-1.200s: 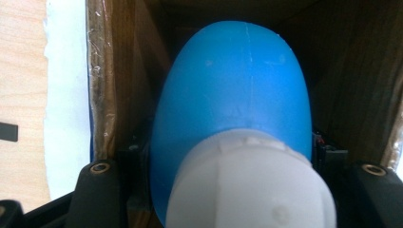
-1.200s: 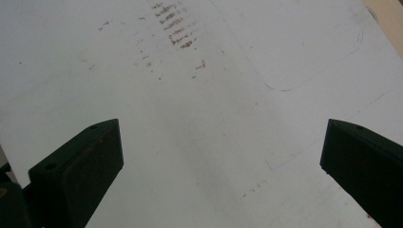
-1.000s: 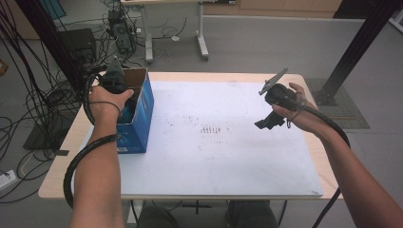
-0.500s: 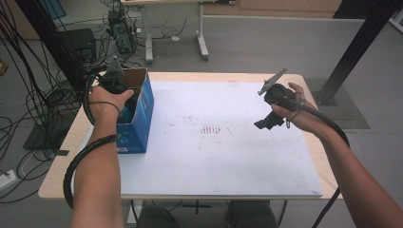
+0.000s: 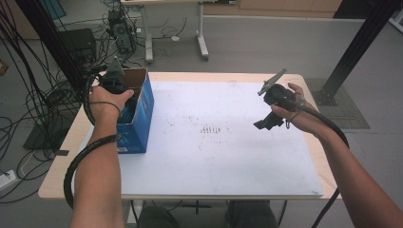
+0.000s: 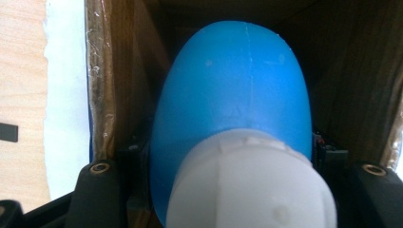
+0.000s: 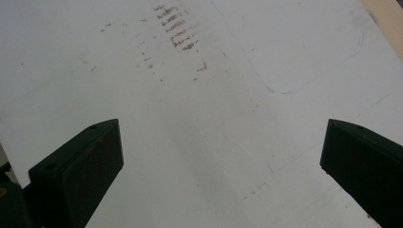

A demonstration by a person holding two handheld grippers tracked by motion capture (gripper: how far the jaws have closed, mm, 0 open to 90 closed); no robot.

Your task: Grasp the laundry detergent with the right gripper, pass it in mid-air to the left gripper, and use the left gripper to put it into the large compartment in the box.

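White sheeting covers my table [image 5: 228, 156], with a blue box [image 5: 138, 124] at its left edge. My left gripper [image 5: 115, 84] reaches into the box, jaws clamped on a blue bottle [image 6: 235, 90] not yet lifted out. My right gripper [image 7: 221, 166] hangs over the sheet, jaws wide and empty; I judge the extraction barely begun.

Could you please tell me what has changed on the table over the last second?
Nothing visibly changed. The left gripper stays shut on the blue plastic bottle with a white cap inside the open blue cardboard box; the right gripper still hovers open over the white sheet.
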